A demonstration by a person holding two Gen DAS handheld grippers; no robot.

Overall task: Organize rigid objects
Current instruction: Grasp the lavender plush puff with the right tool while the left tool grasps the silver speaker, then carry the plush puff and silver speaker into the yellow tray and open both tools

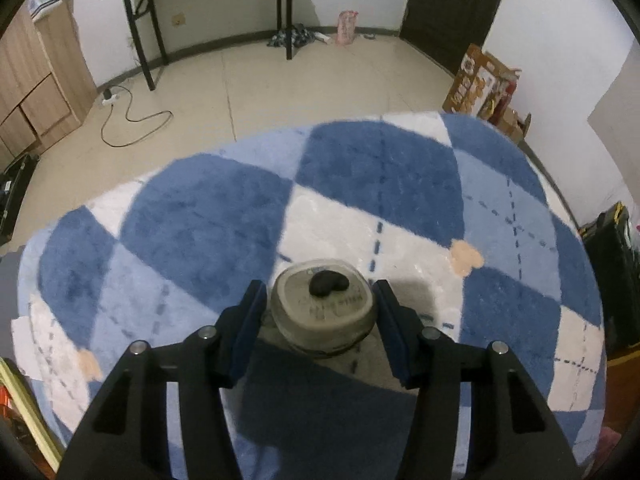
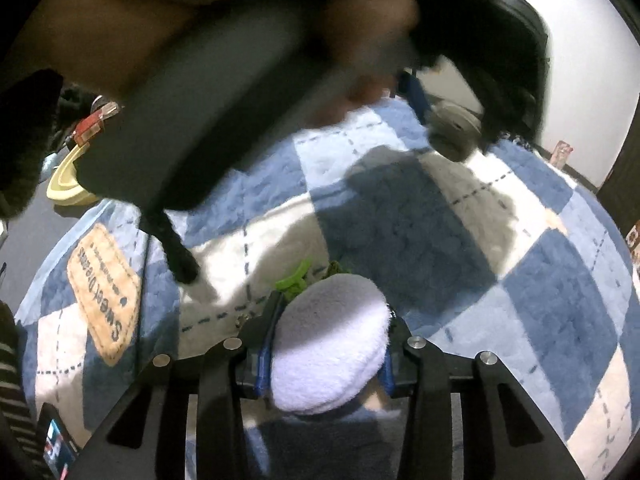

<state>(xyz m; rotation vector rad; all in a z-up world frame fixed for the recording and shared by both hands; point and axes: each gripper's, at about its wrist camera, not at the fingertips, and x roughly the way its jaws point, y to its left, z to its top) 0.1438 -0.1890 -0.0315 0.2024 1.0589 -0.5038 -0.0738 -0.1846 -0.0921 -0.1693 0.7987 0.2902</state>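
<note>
- A room in a home, sparsely furnished
- Fluffy blue-and-white checked rug (image 1: pixel 360 184) on a beige tiled floor (image 1: pixel 248 92)
- Black-legged folding table (image 1: pixel 148 12) by the white wall
- Light wooden cabinet (image 1: pixel 36 80), dark brown door (image 1: pixel 448 0)

Both views are lit evenly and rather dimly from overhead, with a cool cast. In the left wrist view the rug (image 1: pixel 360 216) is rendered fairly sharply, and a soft shadow is thrown on it just beside the jar (image 1: pixel 322 308). Straight lines are bowed strongly towards the dark circular edges. In the right wrist view the arm (image 2: pixel 192 92) above the rug is smeared by motion blur, and broad grey shadows are cast across the checks.
</note>
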